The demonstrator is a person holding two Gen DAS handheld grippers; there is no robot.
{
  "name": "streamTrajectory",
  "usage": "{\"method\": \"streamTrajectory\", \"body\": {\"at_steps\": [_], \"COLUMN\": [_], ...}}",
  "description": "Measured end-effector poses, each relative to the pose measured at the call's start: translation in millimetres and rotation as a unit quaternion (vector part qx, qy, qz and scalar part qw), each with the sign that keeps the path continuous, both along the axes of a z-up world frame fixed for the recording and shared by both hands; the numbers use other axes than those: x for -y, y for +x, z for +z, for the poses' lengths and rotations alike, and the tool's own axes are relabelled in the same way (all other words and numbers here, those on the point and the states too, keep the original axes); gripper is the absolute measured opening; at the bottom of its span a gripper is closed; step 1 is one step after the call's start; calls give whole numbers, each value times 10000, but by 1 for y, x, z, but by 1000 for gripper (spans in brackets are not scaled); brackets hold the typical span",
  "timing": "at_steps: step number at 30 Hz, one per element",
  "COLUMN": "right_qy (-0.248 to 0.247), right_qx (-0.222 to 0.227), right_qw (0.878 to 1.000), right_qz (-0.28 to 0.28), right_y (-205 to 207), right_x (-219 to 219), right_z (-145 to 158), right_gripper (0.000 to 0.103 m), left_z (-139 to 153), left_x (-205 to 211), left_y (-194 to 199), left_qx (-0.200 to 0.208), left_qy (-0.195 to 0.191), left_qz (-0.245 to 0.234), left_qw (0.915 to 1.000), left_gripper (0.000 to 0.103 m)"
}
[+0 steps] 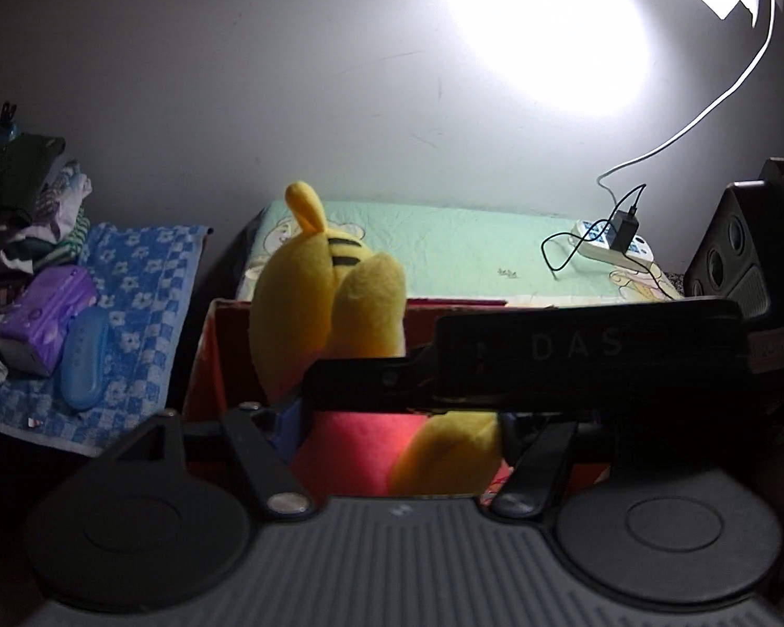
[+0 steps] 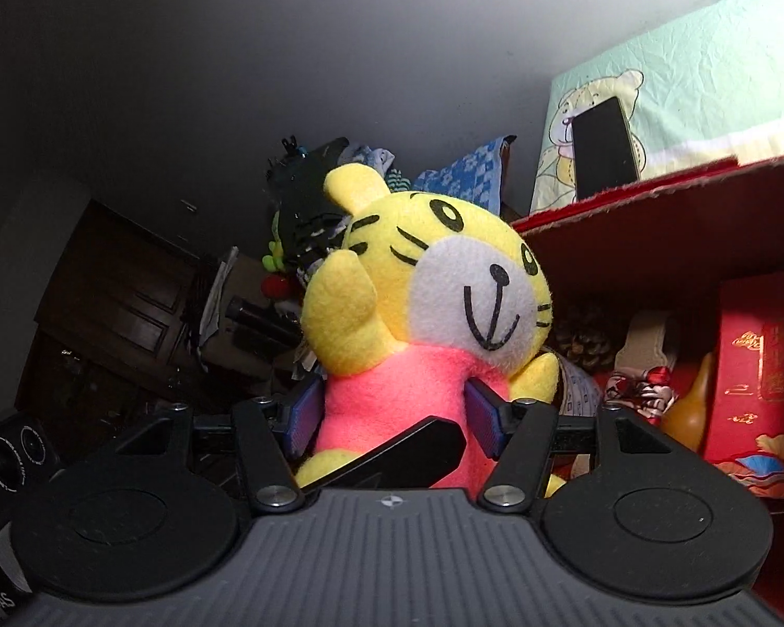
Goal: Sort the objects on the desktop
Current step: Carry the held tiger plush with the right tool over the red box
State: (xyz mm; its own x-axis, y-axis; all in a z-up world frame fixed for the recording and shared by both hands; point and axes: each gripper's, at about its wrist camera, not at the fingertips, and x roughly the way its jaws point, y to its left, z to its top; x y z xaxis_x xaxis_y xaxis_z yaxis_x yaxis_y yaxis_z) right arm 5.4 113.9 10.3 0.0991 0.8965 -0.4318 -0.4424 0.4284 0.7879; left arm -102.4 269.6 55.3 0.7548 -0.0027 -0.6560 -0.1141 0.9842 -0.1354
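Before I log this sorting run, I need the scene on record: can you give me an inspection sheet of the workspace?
Surface: green quilted cover.
Job's things: tiger plush toy over red cardboard box.
Clutter: phone, blue case, purple pack, clothes pile.
Grippers: right gripper and left gripper both shut on the toy's pink body.
Cables: power strip, black charger, white lamp cord.
Surroundings: dim room, bright lamp.
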Motion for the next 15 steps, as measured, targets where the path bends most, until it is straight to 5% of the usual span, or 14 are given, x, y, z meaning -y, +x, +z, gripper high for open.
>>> {"method": "streamTrajectory", "body": {"at_steps": [15], "right_qy": [-591], "right_qx": [-420], "right_qw": [9973], "right_qz": [91], "right_y": [-7], "right_x": [-62], "right_z": [-42], "right_gripper": [62], "left_z": [-42], "left_x": [-54], "left_y": [-4], "left_qx": [-533], "left_qy": [13], "left_qz": [216], "left_qw": [9983], "left_gripper": [71]}}
